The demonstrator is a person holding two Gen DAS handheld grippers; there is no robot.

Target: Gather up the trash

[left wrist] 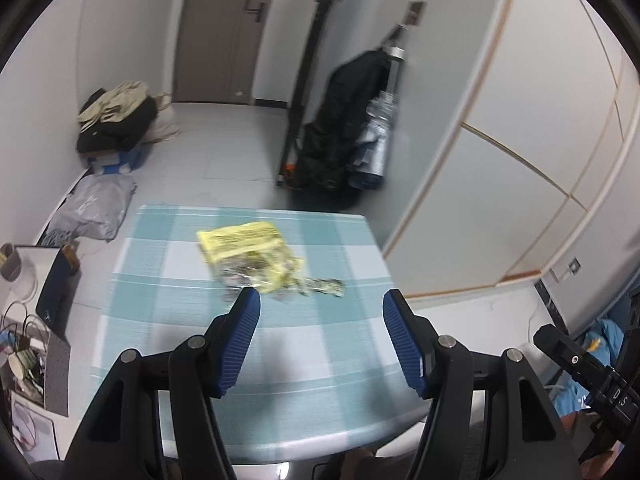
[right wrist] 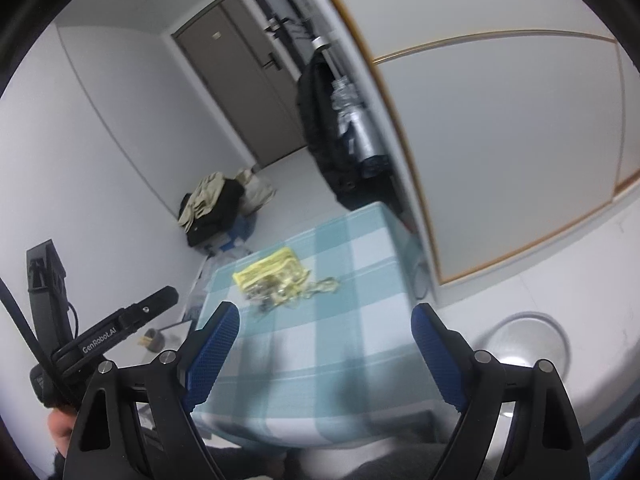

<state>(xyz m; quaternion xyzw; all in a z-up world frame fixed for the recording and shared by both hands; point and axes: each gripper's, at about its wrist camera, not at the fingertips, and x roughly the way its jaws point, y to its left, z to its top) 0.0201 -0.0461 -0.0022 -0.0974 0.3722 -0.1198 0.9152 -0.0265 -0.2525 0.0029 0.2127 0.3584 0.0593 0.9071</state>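
Note:
A crumpled yellow wrapper [left wrist: 248, 254] with clear plastic and a small green scrap beside it lies on the teal-and-white checked table [left wrist: 168, 312], toward the far side. In the right wrist view the same wrapper [right wrist: 272, 274] sits mid-table. My left gripper [left wrist: 320, 300] hovers above the near half of the table, open, nothing between its blue pads [left wrist: 240, 340]. My right gripper [right wrist: 324, 316] is also open and empty, short of the wrapper. The left gripper's body [right wrist: 120, 320] shows at the left of the right wrist view.
A metal bowl [right wrist: 524, 344] sits on the floor right of the table. Clothes pile [left wrist: 116, 120] and a grey bag [left wrist: 96, 208] lie by the left wall. A black coat [left wrist: 344, 120] hangs by white sliding doors. Cluttered desk [left wrist: 28, 320] at left.

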